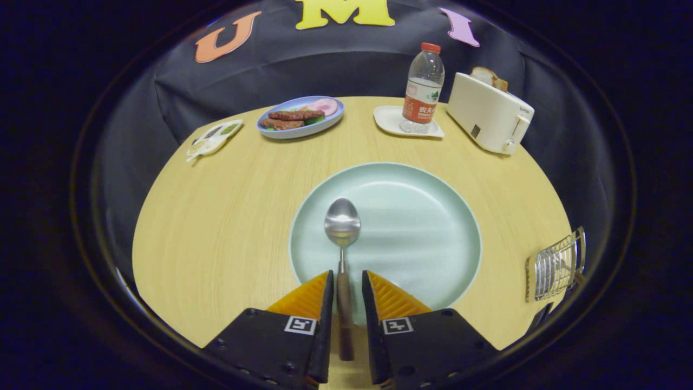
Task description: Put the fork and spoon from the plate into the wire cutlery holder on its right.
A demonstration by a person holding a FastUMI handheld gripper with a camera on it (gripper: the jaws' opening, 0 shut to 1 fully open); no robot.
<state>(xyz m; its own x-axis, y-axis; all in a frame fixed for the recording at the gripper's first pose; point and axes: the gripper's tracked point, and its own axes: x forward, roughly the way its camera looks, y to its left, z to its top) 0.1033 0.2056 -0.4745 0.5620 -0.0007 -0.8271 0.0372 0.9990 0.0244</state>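
Even overhead light, soft shadows; glare on spoon [342, 222] bowl; fisheye bent table [216, 227] edges; sharp centre, dim rim.

A spoon [342, 227] lay on a pale green plate [422, 227], its brown handle running back between the gripper's [346, 281] parted fingers, which did not touch it. A wire cutlery holder [557, 265] stood to the plate's right on the wooden table [216, 216].

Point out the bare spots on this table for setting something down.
Free: the wood left of the green plate, below the snack packet. Crowded: the far edge, with food plate, water bottle and toaster. Gripper is open around the spoon handle.
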